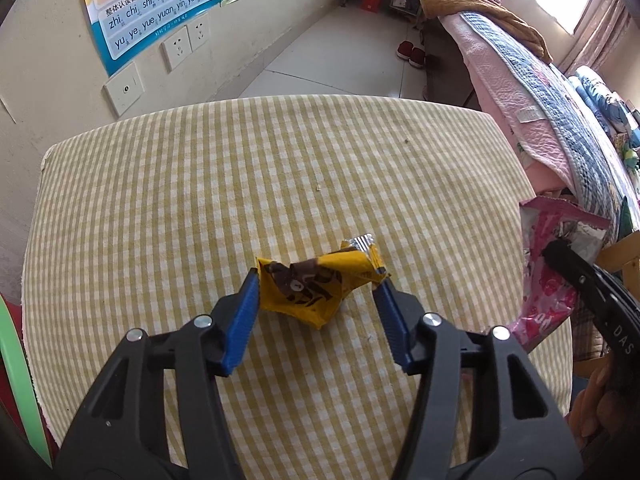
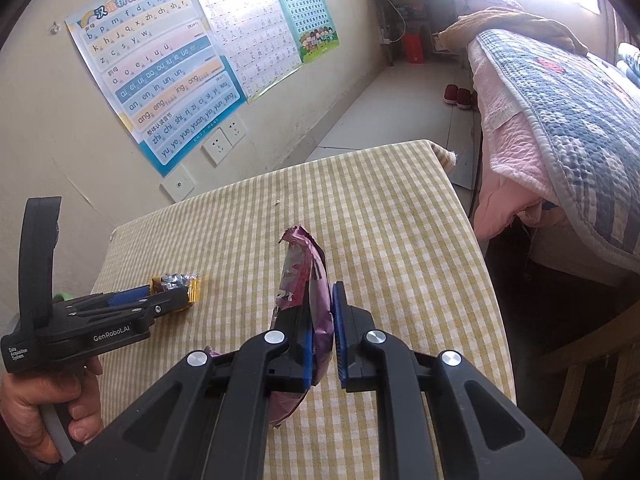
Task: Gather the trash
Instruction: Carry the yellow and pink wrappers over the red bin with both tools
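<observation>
A crumpled yellow snack wrapper (image 1: 316,284) lies on the yellow checked tablecloth (image 1: 200,200). My left gripper (image 1: 318,280) is open, its blue pads on either side of the wrapper, touching its edges. In the right wrist view the left gripper (image 2: 168,296) sits low over the yellow wrapper (image 2: 180,284). My right gripper (image 2: 320,308) is shut on a pink foil bag (image 2: 306,280) and holds it upright above the table. In the left wrist view the pink bag (image 1: 548,272) hangs at the table's right edge with the right gripper (image 1: 560,252) on it.
Small crumbs (image 1: 318,188) lie on the cloth. A wall with posters (image 2: 160,68) and sockets (image 2: 220,140) runs along the left. A bed with a pink and blue quilt (image 2: 560,120) stands right of the table. A wooden chair (image 2: 592,380) is at the near right.
</observation>
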The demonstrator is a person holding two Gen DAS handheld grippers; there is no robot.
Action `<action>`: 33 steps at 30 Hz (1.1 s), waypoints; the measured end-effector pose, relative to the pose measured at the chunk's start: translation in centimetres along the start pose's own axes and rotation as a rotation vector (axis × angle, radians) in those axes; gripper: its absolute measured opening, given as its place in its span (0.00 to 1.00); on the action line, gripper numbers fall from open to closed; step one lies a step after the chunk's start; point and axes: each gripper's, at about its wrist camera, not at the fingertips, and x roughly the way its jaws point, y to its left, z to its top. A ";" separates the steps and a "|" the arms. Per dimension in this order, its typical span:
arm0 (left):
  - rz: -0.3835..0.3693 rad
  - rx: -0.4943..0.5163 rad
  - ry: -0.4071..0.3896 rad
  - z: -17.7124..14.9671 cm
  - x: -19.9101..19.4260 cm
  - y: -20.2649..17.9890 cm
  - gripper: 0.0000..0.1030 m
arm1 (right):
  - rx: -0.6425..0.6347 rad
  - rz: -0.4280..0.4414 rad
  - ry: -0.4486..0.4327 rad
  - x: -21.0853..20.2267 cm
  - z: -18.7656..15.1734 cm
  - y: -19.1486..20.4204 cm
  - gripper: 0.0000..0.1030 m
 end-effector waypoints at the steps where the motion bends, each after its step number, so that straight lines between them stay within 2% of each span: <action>1: 0.000 0.000 -0.001 -0.2 -0.2 0.0 0.52 | 0.000 -0.001 -0.003 -0.1 0.0 -0.1 0.09; 14: -0.016 0.002 -0.035 -2.6 -3.9 -0.4 0.52 | -0.045 -0.007 -0.027 -1.4 -0.1 1.1 0.09; 21: -0.021 -0.004 -0.074 -5.2 -7.5 0.4 0.52 | -0.096 -0.029 -0.036 -2.4 -0.9 2.7 0.09; 33: 0.009 -0.053 -0.140 -10.9 -13.2 5.8 0.52 | -0.219 -0.048 -0.043 -4.8 -3.6 8.0 0.09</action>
